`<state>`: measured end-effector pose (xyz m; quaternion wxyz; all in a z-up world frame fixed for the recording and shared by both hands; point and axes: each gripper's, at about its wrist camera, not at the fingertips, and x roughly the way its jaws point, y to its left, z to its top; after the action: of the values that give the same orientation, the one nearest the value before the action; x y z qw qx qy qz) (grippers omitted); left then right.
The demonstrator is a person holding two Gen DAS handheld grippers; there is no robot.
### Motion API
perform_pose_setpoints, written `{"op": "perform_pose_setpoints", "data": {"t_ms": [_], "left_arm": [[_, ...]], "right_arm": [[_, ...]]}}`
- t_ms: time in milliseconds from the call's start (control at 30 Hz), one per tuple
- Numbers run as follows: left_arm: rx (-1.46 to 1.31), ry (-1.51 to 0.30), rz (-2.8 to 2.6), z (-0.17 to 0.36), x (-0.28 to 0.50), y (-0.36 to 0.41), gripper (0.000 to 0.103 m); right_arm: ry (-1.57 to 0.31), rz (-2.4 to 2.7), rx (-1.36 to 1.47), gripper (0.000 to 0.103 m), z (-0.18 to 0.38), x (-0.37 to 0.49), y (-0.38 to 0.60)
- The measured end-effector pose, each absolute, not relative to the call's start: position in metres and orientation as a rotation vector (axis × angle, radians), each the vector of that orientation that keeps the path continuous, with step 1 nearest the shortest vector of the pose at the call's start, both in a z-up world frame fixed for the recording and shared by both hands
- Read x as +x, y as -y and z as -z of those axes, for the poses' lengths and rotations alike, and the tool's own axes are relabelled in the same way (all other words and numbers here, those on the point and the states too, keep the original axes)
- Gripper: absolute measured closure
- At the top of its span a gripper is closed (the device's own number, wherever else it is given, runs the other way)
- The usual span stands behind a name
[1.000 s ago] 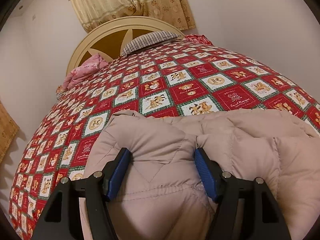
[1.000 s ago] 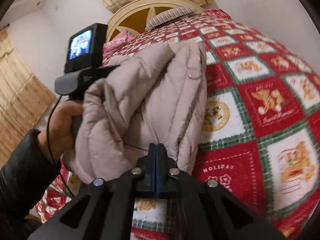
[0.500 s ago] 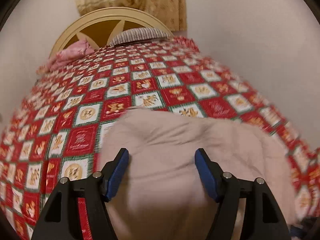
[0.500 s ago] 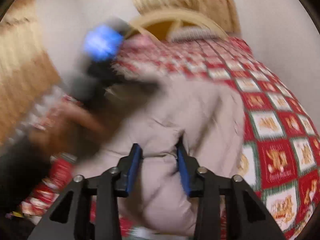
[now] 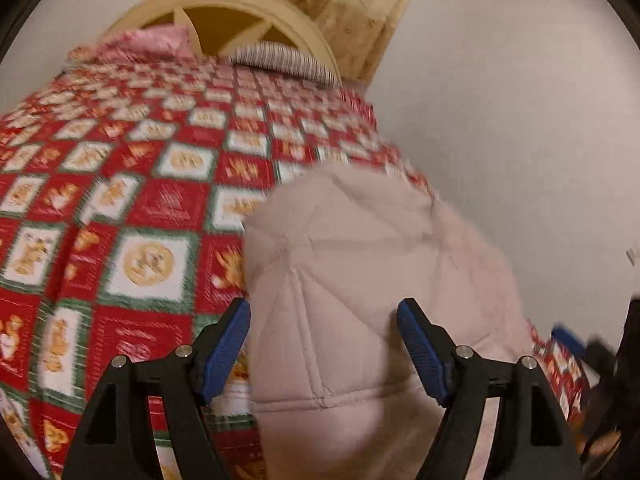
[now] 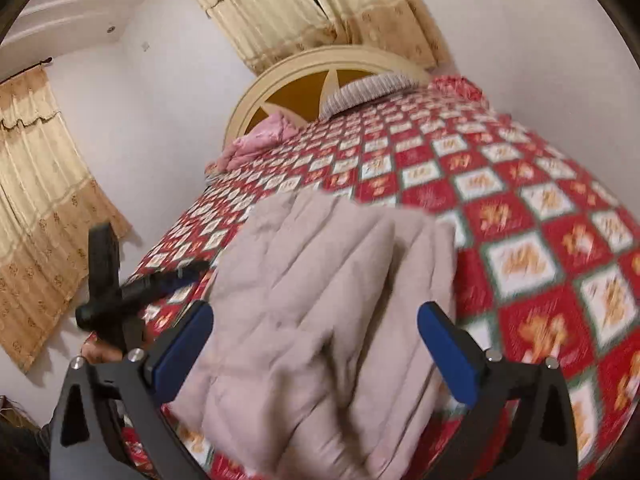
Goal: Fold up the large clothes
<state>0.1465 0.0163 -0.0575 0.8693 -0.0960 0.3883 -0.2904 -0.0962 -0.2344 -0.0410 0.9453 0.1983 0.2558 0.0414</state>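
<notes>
The beige quilted jacket (image 6: 320, 308) lies bunched on the near end of the bed, filling the lower centre of the right wrist frame; in the left wrist frame the jacket (image 5: 360, 280) sits lower right of centre. The right tool (image 6: 316, 344) has its blue pads spread wide apart over the fabric, gripping nothing. The left tool (image 5: 324, 348) is likewise spread apart. Beneath is the red patchwork bedspread (image 6: 520, 200), with a cream headboard (image 6: 304, 76) and curtains (image 6: 320, 8) towards the top.
</notes>
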Motion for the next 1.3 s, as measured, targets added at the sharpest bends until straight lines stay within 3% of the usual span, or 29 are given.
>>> {"op": "perform_pose_setpoints", "data": {"t_ms": [100,267,500,733,900,1067,1300], "left_arm": [[-0.219,-0.814,0.619,0.067,0.149,-0.01,0.018],[-0.236,-0.863,0.663,0.077,0.16,-0.013,0.011],[-0.3,-0.93,0.699,0.1,0.172,-0.003,0.002],[-0.242,-0.938,0.706,0.103,0.174,0.016,0.002],[-0.14,-0.858,0.669,0.09,0.15,0.024,0.021],[-0.036,-0.787,0.632,0.072,0.122,0.034,0.033],[0.029,-0.718,0.648,0.047,0.091,0.045,0.036]], "right_arm": [[-0.594,-0.056,0.386,0.0,0.047,-0.066,0.24],[-0.735,-0.052,0.397,0.0,0.092,-0.01,0.264],[-0.692,-0.223,0.602,0.0,0.134,-0.016,0.284],[-0.713,-0.256,0.584,0.0,0.137,-0.014,0.277],[-0.769,-0.255,0.559,0.0,0.134,-0.011,0.265],[-0.771,-0.245,0.598,0.025,0.128,-0.026,0.256],[-0.7,-0.246,0.623,0.045,0.108,-0.072,0.247]]}}
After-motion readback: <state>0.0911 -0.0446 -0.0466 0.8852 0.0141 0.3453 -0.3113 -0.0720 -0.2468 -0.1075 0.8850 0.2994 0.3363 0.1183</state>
